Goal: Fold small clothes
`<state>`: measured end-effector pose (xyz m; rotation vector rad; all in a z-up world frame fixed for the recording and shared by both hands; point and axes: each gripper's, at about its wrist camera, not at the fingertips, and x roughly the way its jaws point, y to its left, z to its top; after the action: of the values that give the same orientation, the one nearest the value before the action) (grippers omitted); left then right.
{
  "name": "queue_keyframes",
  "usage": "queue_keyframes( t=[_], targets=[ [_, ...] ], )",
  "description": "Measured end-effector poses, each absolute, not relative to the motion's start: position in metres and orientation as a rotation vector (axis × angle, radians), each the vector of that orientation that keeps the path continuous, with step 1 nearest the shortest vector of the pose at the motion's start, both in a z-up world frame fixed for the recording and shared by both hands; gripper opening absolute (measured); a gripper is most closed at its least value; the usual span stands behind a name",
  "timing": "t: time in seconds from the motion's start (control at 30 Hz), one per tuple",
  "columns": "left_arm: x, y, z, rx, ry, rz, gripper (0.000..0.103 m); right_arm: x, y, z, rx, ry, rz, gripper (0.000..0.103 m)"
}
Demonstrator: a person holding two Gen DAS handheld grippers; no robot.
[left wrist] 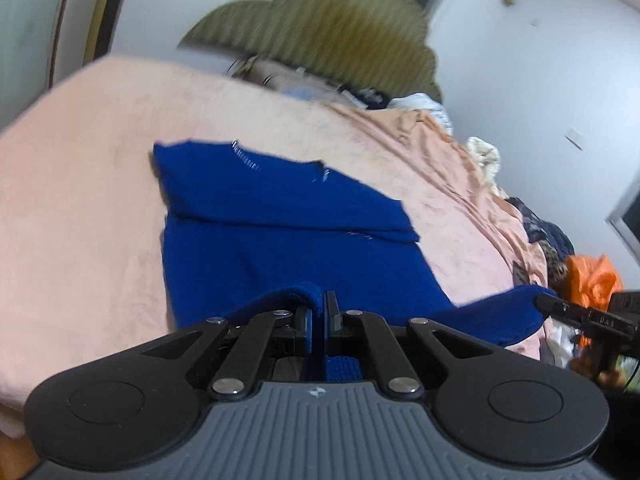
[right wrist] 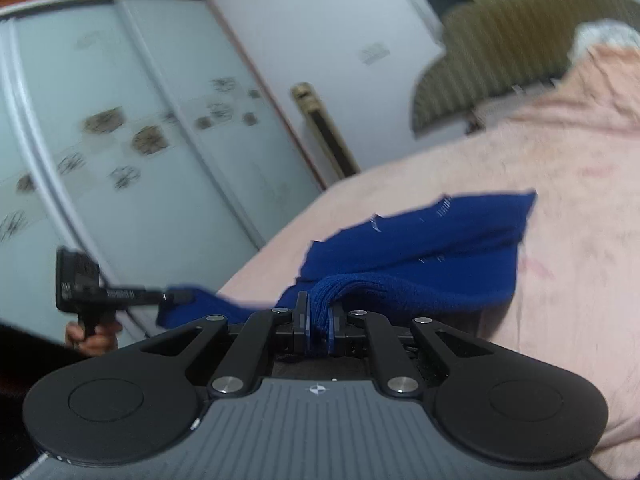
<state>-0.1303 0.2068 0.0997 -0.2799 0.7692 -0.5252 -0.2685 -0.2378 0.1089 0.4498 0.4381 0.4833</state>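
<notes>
Blue knit garment (left wrist: 280, 240) spread on the pink bed cover (left wrist: 80, 200), far part lying flat with one crosswise fold already showing across it, near hem lifted clear of the bed. Left tool (left wrist: 319, 312) pressed together on the near edge, cloth pinched between the pads and bunched over the tips. Right tool (right wrist: 319, 316) likewise clamped on a thick roll of the same hem, the other corner of that edge. Each tool visible in the other's view, at the side, gripping the stretched blue hem (the person's hand (right wrist: 94, 338) just showing under the left one). Judged about midway: one fold apparently in, near edge raised as if for carrying over the far part; still left, laying that edge down, squaring it, and probably a further fold. Around this, a striped olive headboard (left wrist: 320, 32) at the bed's far end, a heap of other clothes (left wrist: 540, 240) along the bed's side, perhaps waiting their turn, an orange bag (left wrist: 592, 280) beyond, and a patterned sliding wardrobe door (right wrist: 140, 140).
</notes>
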Motion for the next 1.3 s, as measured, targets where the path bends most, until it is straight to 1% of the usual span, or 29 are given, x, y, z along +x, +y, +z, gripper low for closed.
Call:
queue_keyframes(
  t=[0.07,0.2,0.33,0.47,0.57,0.77,0.83,0.93,0.97,1.0,1.03,1.07,1.1,1.17,1.2,1.3],
  targets=[
    [-0.111,0.207,0.096,-0.323,0.767,-0.512,0.005,-0.253,-0.246,0.101,0.509,0.449,0.463,0.012],
    [-0.07,0.204,0.105,-0.388,0.692,-0.464,0.005,-0.207,-0.267,0.089,0.624,0.433,0.416,0.012],
    [-0.014,0.192,0.115,-0.37,0.668,-0.414,0.005,-0.144,-0.284,0.077,0.749,0.408,0.367,0.012],
    [0.046,0.18,0.111,-0.345,0.669,-0.361,0.005,-0.07,-0.29,0.067,0.812,0.403,0.338,0.012],
    [0.097,0.174,0.095,-0.337,0.699,-0.305,0.005,-0.014,-0.294,0.056,0.84,0.426,0.307,0.012],
    [0.18,0.16,0.041,-0.316,0.826,-0.215,0.005,0.09,-0.294,0.022,0.825,0.53,0.19,0.012],
    [0.195,0.164,0.027,-0.357,0.878,-0.196,0.007,0.119,-0.291,0.01,0.795,0.579,0.153,0.015],
    [0.196,0.181,0.022,-0.461,0.901,-0.196,0.016,0.143,-0.289,-0.002,0.757,0.631,0.067,0.022],
    [0.192,0.188,0.025,-0.473,0.888,-0.181,0.028,0.14,-0.287,0.001,0.738,0.61,0.032,0.023],
    [0.187,0.192,0.029,-0.463,0.867,-0.144,0.047,0.134,-0.286,0.006,0.71,0.573,0.012,0.028],
    [0.183,0.194,0.034,-0.443,0.841,-0.106,0.057,0.126,-0.282,0.013,0.67,0.528,-0.014,0.037],
    [0.177,0.195,0.039,-0.416,0.8,-0.069,0.07,0.119,-0.277,0.021,0.621,0.484,-0.038,0.042],
    [0.171,0.194,0.046,-0.382,0.756,-0.039,0.071,0.114,-0.271,0.027,0.571,0.451,-0.042,0.048],
    [0.164,0.188,0.056,-0.332,0.713,-0.024,0.071,0.117,-0.26,0.031,0.511,0.462,0.042,0.051],
    [0.163,0.183,0.059,-0.312,0.71,-0.036,0.071,0.125,-0.255,0.028,0.502,0.512,0.113,0.06],
    [0.164,0.164,0.053,-0.199,0.782,-0.094,0.071,0.149,-0.241,0.009,0.499,0.622,0.158,0.06]
  ],
)
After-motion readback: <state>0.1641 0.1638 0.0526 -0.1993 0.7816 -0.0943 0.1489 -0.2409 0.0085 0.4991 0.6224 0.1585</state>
